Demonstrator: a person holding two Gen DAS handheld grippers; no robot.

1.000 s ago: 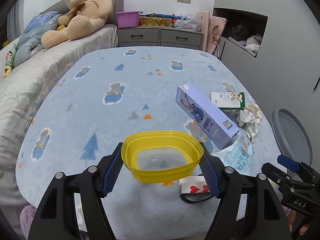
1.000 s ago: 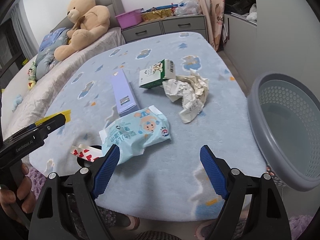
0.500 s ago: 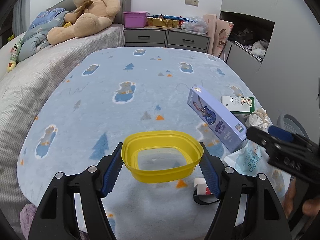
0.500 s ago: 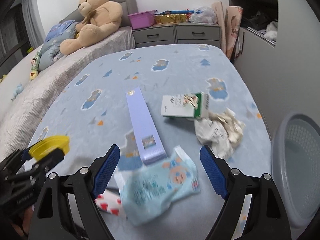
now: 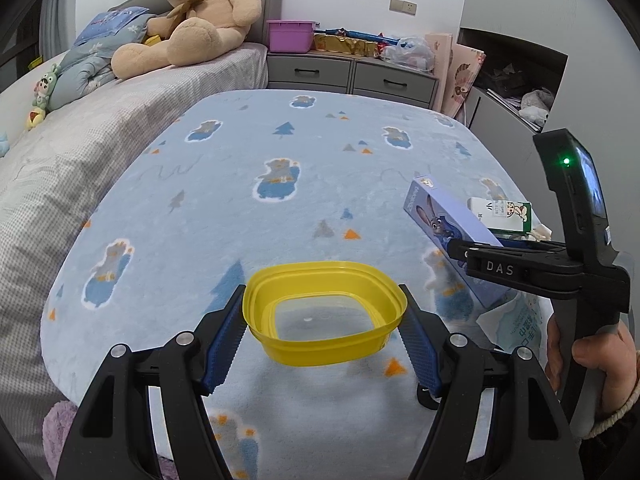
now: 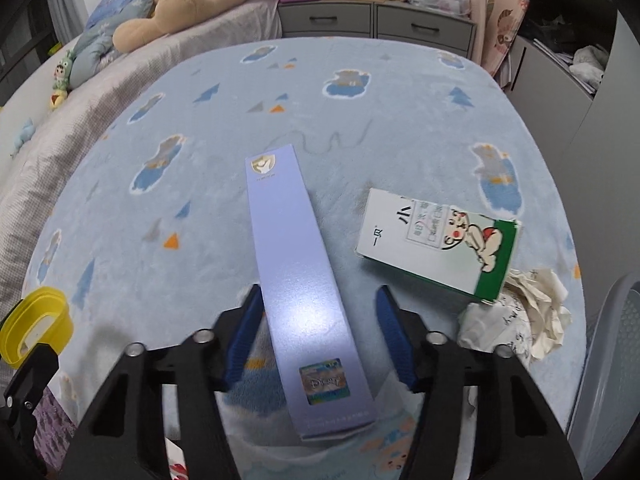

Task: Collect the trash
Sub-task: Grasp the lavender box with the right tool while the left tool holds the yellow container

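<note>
Item: purple box [image 6: 298,280], flat on blanket [image 6: 360,112], between R gripper [image 6: 318,334] jaws, closing, not yet pinching. I centre pads on long sides, squeeze evenly. L gripper [image 5: 322,330] pinches yellow tub [image 5: 324,312].

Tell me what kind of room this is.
Most likely a bedroom, probably a child's: a bed with a cartoon-print blanket, a big teddy bear by the headboard, and a grey drawer unit beside it.

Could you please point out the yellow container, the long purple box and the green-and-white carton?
yellow container [image 5: 320,350]: left wrist view, its front wall.
long purple box [image 6: 296,264]: right wrist view, middle of its top face.
green-and-white carton [image 6: 436,236]: right wrist view, its printed top face.
</note>
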